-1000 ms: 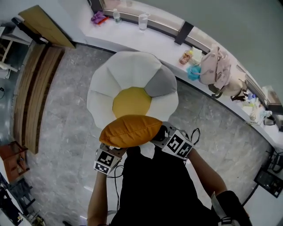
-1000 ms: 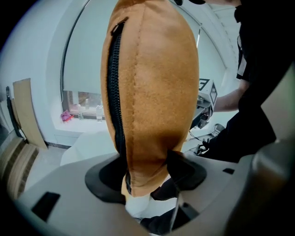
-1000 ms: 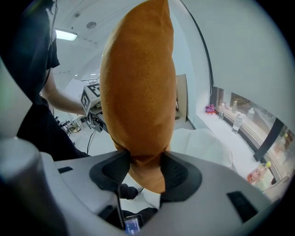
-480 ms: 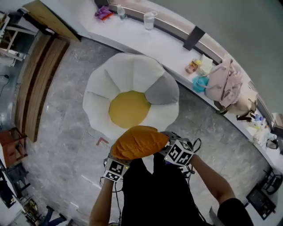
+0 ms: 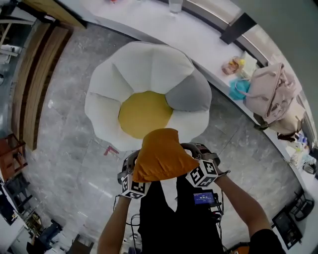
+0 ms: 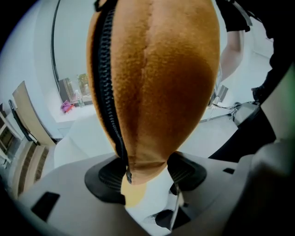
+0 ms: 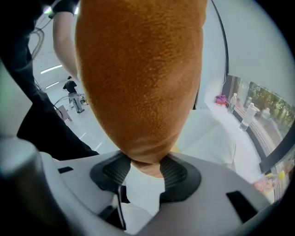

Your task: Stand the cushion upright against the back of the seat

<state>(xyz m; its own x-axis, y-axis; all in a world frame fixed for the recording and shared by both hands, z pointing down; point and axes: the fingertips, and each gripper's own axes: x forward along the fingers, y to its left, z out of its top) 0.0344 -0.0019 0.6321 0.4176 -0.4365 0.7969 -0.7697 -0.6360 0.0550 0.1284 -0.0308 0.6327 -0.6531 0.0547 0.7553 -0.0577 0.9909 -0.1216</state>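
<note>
An orange-brown cushion (image 5: 161,155) hangs in the air over the near rim of the flower-shaped seat (image 5: 107,84), which has white petals, one grey petal (image 5: 189,95) and a yellow centre (image 5: 144,113). My left gripper (image 5: 136,173) is shut on the cushion's lower left corner (image 6: 143,163), beside its black zip (image 6: 107,83). My right gripper (image 5: 191,166) is shut on the cushion's other lower corner (image 7: 145,163). In both gripper views the cushion stands upright and fills the upper picture, hiding most of the seat.
A white counter (image 5: 198,37) curves behind the seat, with a glass (image 5: 175,5), small bottles (image 5: 233,64) and a pale bag (image 5: 276,96) on it. Wooden benches (image 5: 30,74) stand at the left. Grey stone floor (image 5: 69,149) surrounds the seat.
Both grippers have come down with the cushion. The cushion has tipped from lying broad and flat to standing taller and narrower, closer to the seat's near rim.
</note>
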